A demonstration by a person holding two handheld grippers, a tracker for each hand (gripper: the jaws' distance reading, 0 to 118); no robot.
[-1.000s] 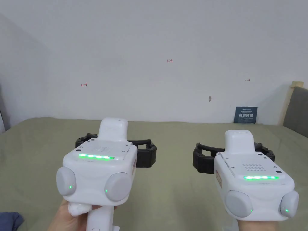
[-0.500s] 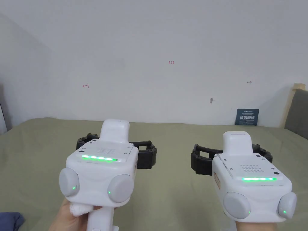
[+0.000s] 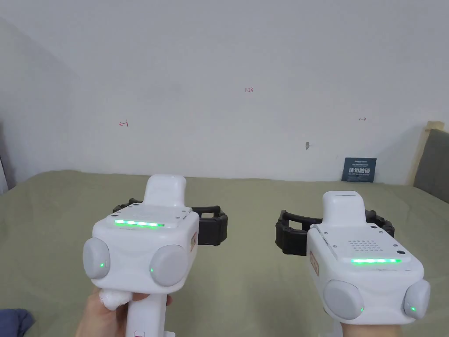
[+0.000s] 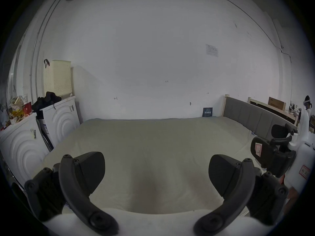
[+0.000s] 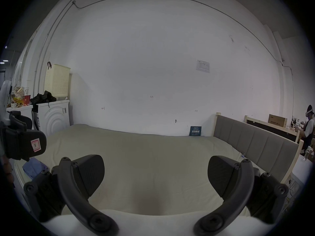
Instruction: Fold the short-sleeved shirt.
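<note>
Beside left hand-held gripper (image 5: pixel 25 147): blue cloth (image 5: pixel 33 169), possibly shirt.

A blue garment (image 3: pixel 15 319), apparently the short-sleeved shirt, lies crumpled at the near left corner of the olive-green bed (image 3: pixel 245 281), at about 8 o'clock in the head view, where just a rumpled edge of it enters the picture. In the right gripper view it shows as a small bunched heap of light blue cloth (image 5: pixel 34 168) at about 8 o'clock, resting on the bed sheet close to the bed's edge. It is unfolded and wrinkled; sleeves and collar cannot be told.
</note>
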